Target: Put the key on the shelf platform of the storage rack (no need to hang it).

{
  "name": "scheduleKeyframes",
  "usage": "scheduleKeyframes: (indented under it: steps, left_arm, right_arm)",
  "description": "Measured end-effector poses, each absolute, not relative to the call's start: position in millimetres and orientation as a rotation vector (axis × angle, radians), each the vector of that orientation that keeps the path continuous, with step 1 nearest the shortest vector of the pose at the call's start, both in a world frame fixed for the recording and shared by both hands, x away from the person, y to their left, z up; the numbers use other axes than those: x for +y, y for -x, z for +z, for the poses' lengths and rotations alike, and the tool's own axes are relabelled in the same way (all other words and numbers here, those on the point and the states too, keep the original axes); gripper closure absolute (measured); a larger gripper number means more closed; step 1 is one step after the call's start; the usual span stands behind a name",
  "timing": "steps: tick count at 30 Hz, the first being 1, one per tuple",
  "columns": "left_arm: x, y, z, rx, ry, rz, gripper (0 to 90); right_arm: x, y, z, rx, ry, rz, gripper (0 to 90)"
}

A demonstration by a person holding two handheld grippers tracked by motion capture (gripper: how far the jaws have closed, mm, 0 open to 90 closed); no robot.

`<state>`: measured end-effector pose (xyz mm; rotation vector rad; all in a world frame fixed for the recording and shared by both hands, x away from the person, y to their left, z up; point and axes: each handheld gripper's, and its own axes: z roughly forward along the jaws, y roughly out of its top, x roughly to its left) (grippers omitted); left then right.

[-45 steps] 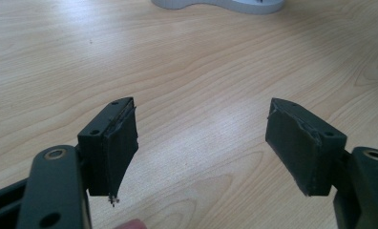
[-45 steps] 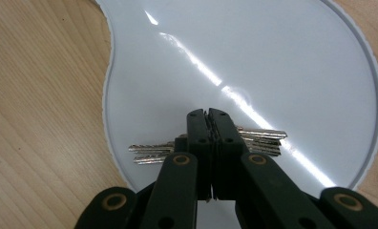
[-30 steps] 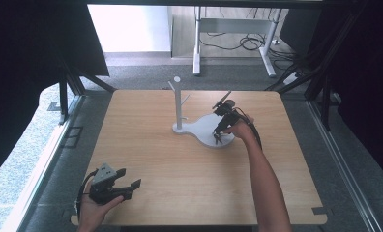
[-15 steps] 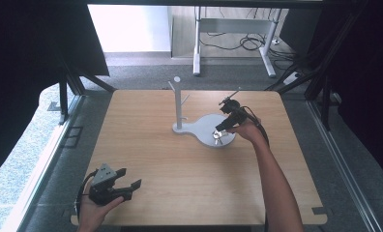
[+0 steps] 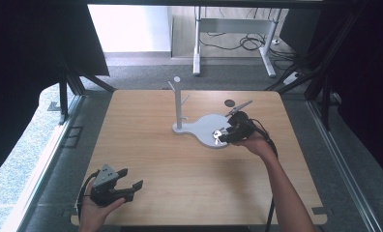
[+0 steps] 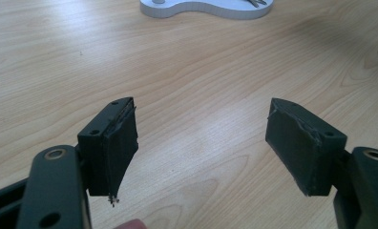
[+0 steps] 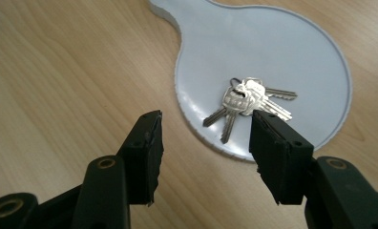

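The bunch of keys lies flat on the round lobe of the white tray, the base of a small stand with a hooked post that sits toward the far right part of the worktop. By the look of it, the bunch is light, hard metal: each key stiff, yet the set loose on its ring, so it would splay, swing and jingle when lifted, and the smooth blades could slip between pads. Because the keys lie so low on a slick tray, a pinch from above on the stacked heads near the ring seems the surest hold; a single blade would likely pivot. The right tool hovers just on the near side of the keys, its jaws having just been opening and now spread wide with nothing between them, touching neither keys nor tray. The left tool rests in the hand near the worktop's near left corner, well apart from the tray, jaws spread and empty over bare wood.
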<state>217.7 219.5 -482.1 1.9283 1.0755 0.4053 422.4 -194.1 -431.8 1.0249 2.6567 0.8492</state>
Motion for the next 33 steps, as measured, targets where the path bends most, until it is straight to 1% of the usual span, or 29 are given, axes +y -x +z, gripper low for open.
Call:
scheduleKeyframes:
  steps: [4, 13, 21, 26, 33]
  left_arm:
    - [218.2, -216.7, -480.8, 1.071, -1.929, 0.41, 26.4]
    - [212.8, -216.8, -481.5, 1.064, -1.942, 0.409, 26.4]
    - [209.9, -217.4, -484.0, 1.066, -1.955, 0.406, 26.4]
    - [209.5, -217.5, -484.4, 1.069, -1.955, 0.409, 26.4]
    - [207.4, -217.9, -485.8, 1.062, -1.968, 0.409, 26.4]
  right_arm:
    - [-203.7, -408.0, -438.3, 2.639, -1.029, 0.9, 45.7]
    - [-232.7, -363.5, -454.5, 2.589, -1.003, 1.016, 46.1]
    - [-253.7, -329.3, -479.6, 2.559, -1.028, 1.047, 46.5]
    - [-261.7, -312.5, -495.9, 2.538, -1.058, 1.051, 47.1]
    - [-263.4, -303.4, -509.4, 2.577, -1.068, 1.012, 47.5]
